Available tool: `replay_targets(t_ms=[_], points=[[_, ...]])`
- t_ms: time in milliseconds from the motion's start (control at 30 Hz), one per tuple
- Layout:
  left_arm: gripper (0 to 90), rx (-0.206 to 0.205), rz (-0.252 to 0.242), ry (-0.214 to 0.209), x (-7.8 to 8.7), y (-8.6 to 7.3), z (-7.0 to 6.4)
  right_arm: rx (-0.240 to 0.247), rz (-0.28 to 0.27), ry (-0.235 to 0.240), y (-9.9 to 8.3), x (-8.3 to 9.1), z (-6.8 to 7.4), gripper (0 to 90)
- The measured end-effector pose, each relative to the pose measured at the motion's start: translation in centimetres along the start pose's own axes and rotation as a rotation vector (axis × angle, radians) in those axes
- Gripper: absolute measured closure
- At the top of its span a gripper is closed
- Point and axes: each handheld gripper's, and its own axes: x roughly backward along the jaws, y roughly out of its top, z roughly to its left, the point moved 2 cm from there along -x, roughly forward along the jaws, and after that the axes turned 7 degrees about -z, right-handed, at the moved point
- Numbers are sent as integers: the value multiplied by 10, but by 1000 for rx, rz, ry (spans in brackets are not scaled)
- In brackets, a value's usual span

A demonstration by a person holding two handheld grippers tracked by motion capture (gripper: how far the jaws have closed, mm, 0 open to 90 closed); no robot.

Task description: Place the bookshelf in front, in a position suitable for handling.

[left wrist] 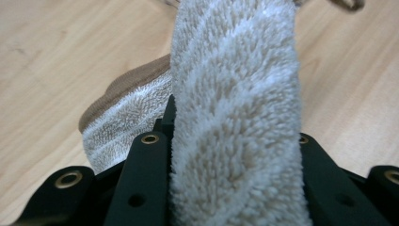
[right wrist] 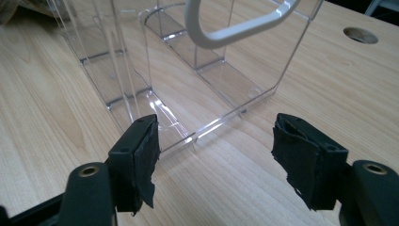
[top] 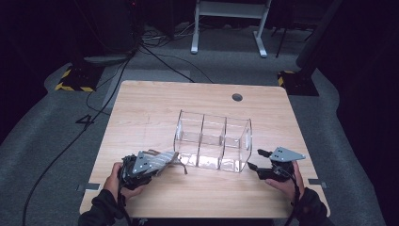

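Observation:
A clear plastic organizer (top: 214, 140) with several compartments stands on the wooden table (top: 141, 108), near its middle. A fluffy grey and tan sock (left wrist: 235, 94) is clamped between the jaws of my left gripper (top: 157, 162), which lies low at the table's front left, just left of the organizer. The sock's brown cuff (left wrist: 127, 84) rests on the wood. My right gripper (top: 256, 160) sits at the front right, open, its jaws facing the organizer's (right wrist: 188, 70) near right corner with nothing between them.
A round cable hole (top: 237, 97) is in the table's far right part. Bare wood lies left of and behind the organizer. On the grey floor beyond the table run cables, and a white desk frame (top: 230, 23) stands there.

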Motion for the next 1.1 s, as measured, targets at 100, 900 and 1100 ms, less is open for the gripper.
replay_targets(t_ms=[100,900,1100], points=[[671,16,-31,29,5,2,4,2,-19,12,3,2,3,327],[676,104,-270,120,3,53,37,66,-98,84,26,4,25,317],[674,147,-267,106,-26,66,45,58,-100,71,31,0,22,316]])
